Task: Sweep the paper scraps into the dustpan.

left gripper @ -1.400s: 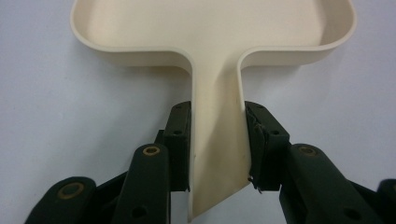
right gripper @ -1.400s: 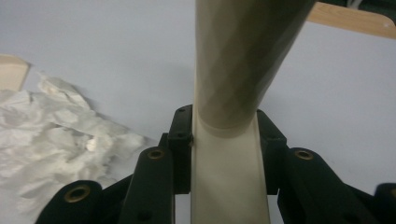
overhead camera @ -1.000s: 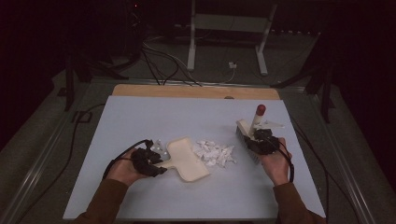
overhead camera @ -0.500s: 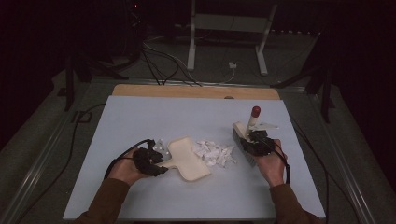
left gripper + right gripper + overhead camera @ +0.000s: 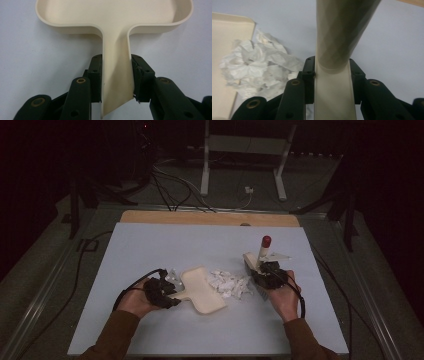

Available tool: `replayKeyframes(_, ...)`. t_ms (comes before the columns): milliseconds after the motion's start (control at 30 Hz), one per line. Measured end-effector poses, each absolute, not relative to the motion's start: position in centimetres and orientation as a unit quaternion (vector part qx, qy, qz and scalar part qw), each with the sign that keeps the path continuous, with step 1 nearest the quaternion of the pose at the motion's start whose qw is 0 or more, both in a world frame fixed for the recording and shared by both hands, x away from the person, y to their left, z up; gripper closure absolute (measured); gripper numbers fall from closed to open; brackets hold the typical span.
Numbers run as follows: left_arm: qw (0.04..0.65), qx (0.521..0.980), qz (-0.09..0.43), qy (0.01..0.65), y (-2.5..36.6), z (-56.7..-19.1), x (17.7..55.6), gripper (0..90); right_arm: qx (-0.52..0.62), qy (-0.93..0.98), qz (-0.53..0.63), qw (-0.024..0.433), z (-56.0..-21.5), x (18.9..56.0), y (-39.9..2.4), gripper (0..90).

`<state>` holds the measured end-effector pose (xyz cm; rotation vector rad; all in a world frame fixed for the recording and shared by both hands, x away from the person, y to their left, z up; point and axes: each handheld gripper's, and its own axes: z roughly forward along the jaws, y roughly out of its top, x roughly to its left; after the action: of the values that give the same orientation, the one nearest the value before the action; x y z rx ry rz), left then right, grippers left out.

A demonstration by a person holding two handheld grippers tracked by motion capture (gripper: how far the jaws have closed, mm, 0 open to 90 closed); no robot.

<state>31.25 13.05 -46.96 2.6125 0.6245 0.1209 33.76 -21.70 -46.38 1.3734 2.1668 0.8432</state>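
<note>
A cream dustpan lies flat on the pale blue table, and my left gripper is shut on its handle. The pan's tray points away from the jaws. Just right of the pan's mouth is a pile of crumpled white paper scraps. Beyond the pile, my right gripper is shut on a cream brush whose red-tipped handle stands up. In the right gripper view the brush handle rises between the jaws, with the paper scraps and the dustpan to its left.
A loose white scrap lies behind the brush, and more crumpled scraps sit by the left gripper. A wooden strip runs along the table's far edge. Cables and metal stand legs are on the dark floor behind.
My right gripper has shifted a little to the left with the brush, closer to the paper pile. The left gripper and dustpan have stayed put.
</note>
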Motion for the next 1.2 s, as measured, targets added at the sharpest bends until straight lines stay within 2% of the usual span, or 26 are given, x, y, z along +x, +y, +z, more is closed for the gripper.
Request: replayKeyframes(1200,0.224,0.948,0.040,0.221,12.6,-46.9,31.4,65.9,0.464,0.804,0.316,0.197,-46.3,33.3,-15.8,67.0)
